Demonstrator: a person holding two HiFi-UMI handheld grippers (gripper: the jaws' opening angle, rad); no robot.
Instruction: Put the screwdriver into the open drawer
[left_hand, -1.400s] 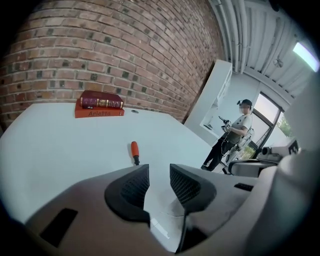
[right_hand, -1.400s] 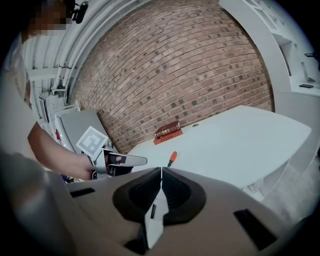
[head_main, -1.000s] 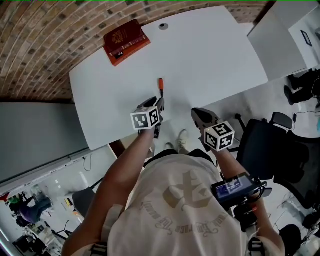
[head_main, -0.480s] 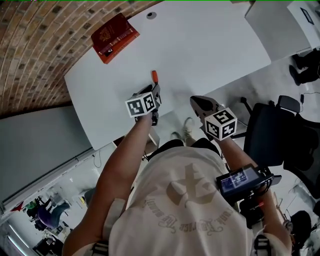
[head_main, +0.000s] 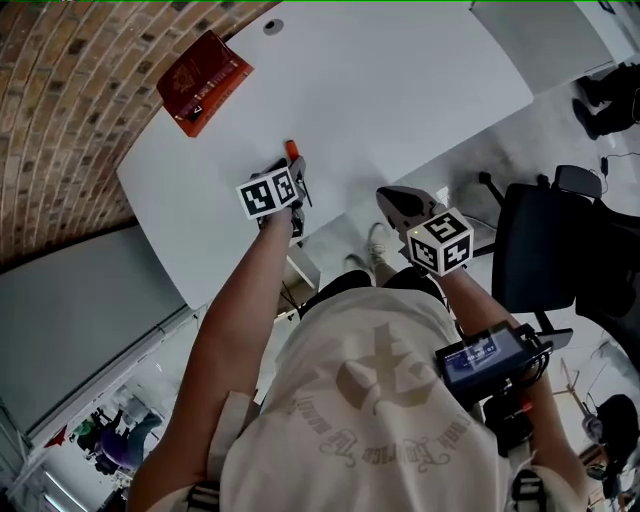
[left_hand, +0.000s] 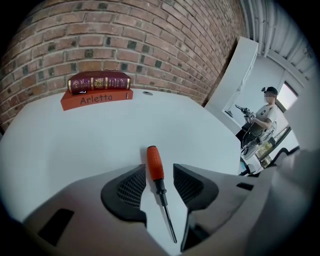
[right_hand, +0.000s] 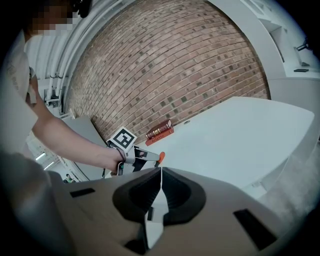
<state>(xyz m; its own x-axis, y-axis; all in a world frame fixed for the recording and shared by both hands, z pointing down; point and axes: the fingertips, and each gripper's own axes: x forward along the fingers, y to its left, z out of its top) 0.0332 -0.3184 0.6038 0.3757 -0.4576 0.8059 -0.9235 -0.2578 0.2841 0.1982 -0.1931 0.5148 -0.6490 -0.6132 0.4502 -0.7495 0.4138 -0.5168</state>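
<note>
An orange-handled screwdriver (left_hand: 155, 165) lies flat on the white table (head_main: 400, 90), its metal tip pointing back at me. My left gripper (left_hand: 160, 171) is lowered over it with a jaw on either side of the shaft and handle base. Its jaws have just been opening, and the pads stand clear of the tool. In the head view only the orange handle (head_main: 291, 149) shows ahead of the left gripper (head_main: 299, 184). My right gripper (head_main: 392, 197) hovers off the table's near edge, jaws closed and empty (right_hand: 160, 172). I cannot make out the drawer.
Two red books (head_main: 200, 80) are stacked at the table's far left by the brick wall, also in the left gripper view (left_hand: 97, 90). A black office chair (head_main: 550, 260) stands to the right. A small white box shape (head_main: 302, 268) sits under the table's near edge.
The left gripper has moved forward and down over the table to the screwdriver, and its jaws now straddle it. The right gripper has barely shifted.
</note>
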